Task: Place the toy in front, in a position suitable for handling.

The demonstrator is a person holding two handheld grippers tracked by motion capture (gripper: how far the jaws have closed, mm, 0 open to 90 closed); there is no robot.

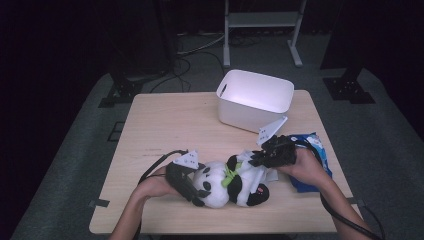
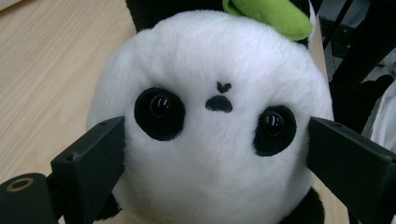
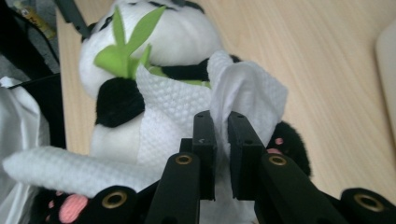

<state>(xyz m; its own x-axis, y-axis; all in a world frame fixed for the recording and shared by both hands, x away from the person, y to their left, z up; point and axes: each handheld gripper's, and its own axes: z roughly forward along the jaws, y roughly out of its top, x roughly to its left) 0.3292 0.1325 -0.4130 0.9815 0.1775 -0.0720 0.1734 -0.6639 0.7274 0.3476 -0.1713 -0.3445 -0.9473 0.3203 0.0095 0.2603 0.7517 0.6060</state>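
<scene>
A plush panda lies on its back near the lower centre of the high view, on the wooden tabletop, its head toward the left of the frame and its feet toward the right. A green leaf sprig sits at its neck.

The left tool stands at the panda's head. In the left gripper view the round white face sits between the two black jaws, which press into the fur at either cheek, so the tool has the head clamped at a wide spread.

The right tool is over the panda's belly, right of centre in the high view. In the right gripper view its jaws are nearly together, pinching a fold of a white textured wipe that drapes over the panda's body just below the leaf sprig.

A white plastic bin stands on the tabletop in the upper middle of the high view, well apart from the panda. A blue packet lies at the right edge of the tabletop, under the right hand.
</scene>
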